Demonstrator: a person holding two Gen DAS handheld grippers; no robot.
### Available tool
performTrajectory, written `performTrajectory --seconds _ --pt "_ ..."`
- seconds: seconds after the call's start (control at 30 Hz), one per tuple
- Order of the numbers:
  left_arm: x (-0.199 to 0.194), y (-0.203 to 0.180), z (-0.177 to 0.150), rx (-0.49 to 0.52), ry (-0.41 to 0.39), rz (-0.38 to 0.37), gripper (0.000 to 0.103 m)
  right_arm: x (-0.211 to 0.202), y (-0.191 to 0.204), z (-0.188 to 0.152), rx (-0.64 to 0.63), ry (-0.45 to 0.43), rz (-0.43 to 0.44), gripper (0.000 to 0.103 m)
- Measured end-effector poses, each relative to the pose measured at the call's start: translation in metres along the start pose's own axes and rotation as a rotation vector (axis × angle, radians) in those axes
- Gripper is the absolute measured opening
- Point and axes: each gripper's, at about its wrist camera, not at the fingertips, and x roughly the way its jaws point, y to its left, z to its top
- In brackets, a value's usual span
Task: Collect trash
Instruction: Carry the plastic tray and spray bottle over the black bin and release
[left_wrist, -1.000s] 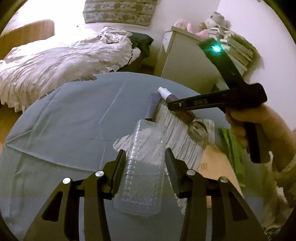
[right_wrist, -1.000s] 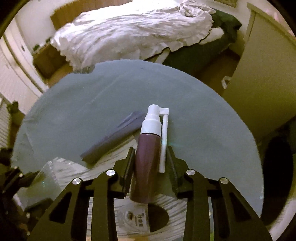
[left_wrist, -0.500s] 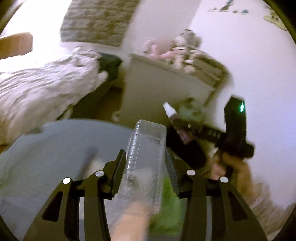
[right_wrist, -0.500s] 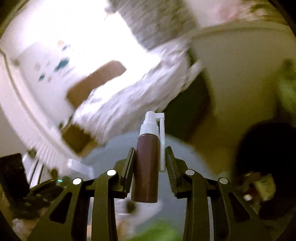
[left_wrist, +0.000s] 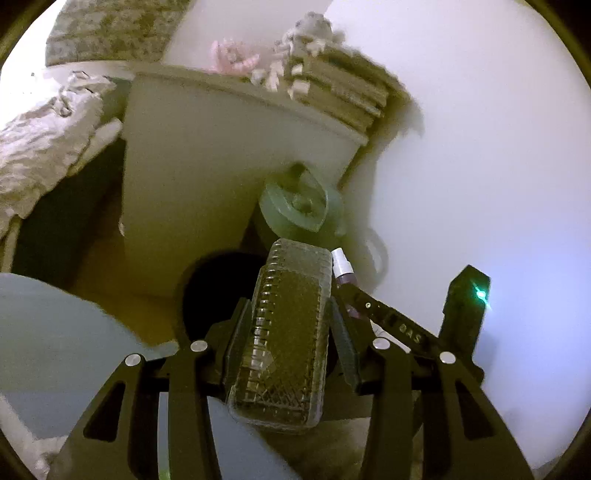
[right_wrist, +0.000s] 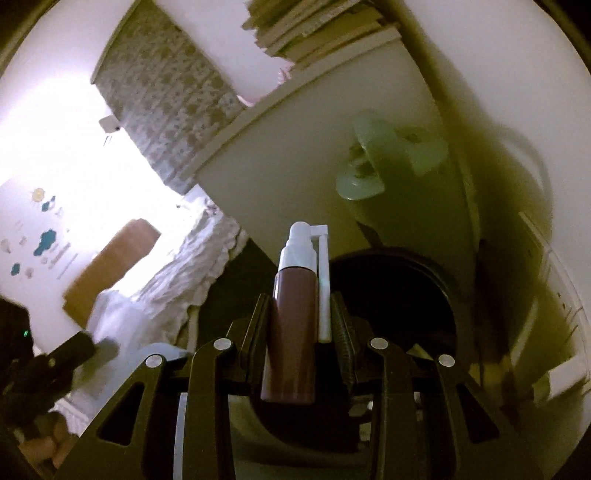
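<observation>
Now my left tool (left_wrist: 291, 325) pinches a clear plastic bottle (left_wrist: 288, 332) while my right tool (right_wrist: 301, 325) pinches a brown spray bottle (right_wrist: 293, 325) above a dark bin (right_wrist: 399, 295).

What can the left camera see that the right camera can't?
Only the left camera shows the clear plastic bottle clamped in the left claw, plus a corner of the blue table and pink soft toys on the cabinet. Only the right camera shows the wooden headboard and the blue wall stickers. Both show the brown spray bottle gripped by the right claw, the dark bin opening, the green lid, the white cabinet and the rumpled bed.
</observation>
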Motion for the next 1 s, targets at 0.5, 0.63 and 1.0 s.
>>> performTrajectory --seconds 0.5,0.63,1.0 --pt "0.068 0.013 -0.004 -0.053 0.084 0.015 0.043 0.025 -0.018 -0.004 -0.001 0.067 -0.051 0.033" --pt "0.075 0.013 -0.004 -0.059 0.091 0.021 0.043 0.029 -0.018 -0.005 0.009 0.081 -0.052 0.033" --pt "0.084 0.015 -0.002 -0.059 0.104 0.032 0.046 0.031 -0.018 -0.005 0.026 0.081 -0.053 0.034"
